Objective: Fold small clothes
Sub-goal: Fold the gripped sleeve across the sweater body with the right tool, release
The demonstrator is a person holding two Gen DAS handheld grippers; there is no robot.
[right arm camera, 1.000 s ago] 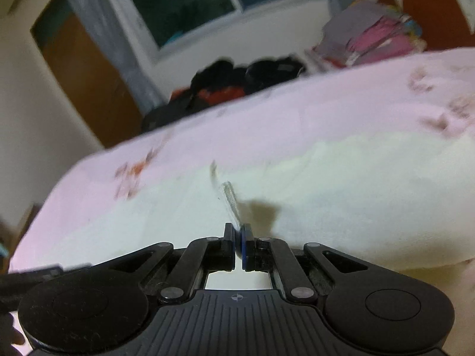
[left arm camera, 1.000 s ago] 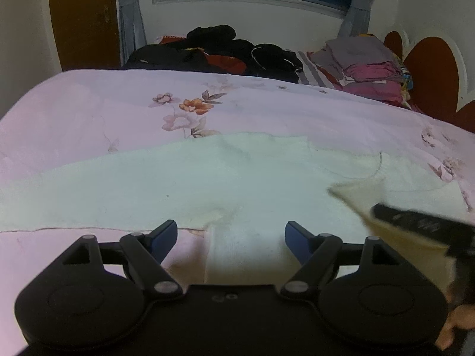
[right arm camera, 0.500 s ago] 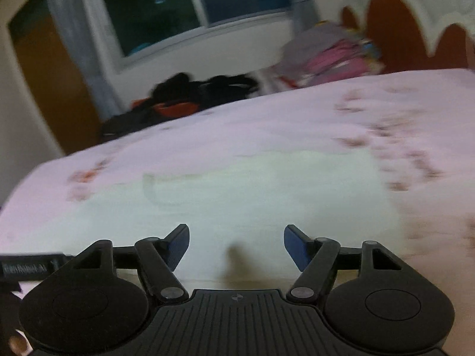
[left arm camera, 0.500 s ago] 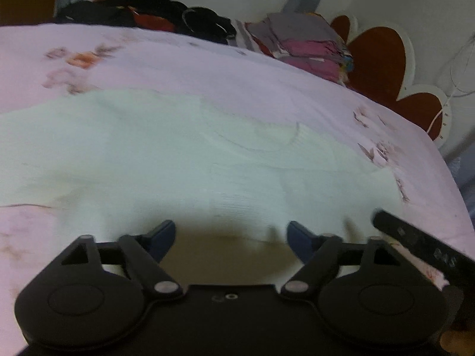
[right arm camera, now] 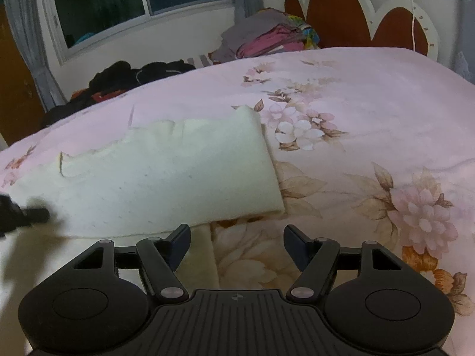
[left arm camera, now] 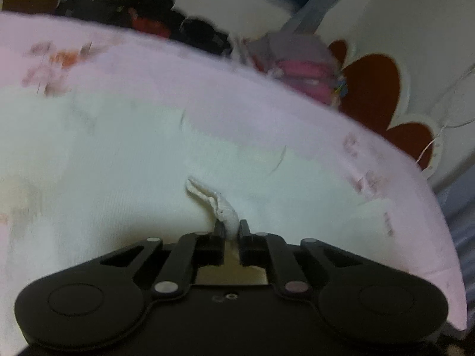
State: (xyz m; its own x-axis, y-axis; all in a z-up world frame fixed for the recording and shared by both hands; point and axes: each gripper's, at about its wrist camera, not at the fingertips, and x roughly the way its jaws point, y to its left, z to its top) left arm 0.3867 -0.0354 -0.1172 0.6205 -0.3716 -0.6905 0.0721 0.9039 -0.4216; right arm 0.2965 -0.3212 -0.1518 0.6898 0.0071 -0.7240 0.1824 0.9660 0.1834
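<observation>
A cream knitted garment (left arm camera: 124, 160) lies spread on the pink floral bedspread (left arm camera: 297, 112). My left gripper (left arm camera: 228, 226) is shut on a pinched fold of that cream cloth, which sticks up between the pads. In the right wrist view the same garment (right arm camera: 166, 178) lies flat with a folded right edge. My right gripper (right arm camera: 236, 238) stands open just in front of its near right corner, with only cloth edge and bedspread (right arm camera: 371, 136) below the gap. The other gripper's black tip (right arm camera: 20, 212) shows at the left edge.
A stack of folded grey and pink clothes (right arm camera: 267, 41) sits at the head of the bed by the red and white headboard (right arm camera: 356, 17). A heap of dark clothes (right arm camera: 124, 80) lies along the far side under the window (right arm camera: 133, 0).
My left gripper has gone from open to shut, pinching up a fold of the cream garment. My right gripper let go of the cloth, opened, and swung right toward the garment's right edge.
</observation>
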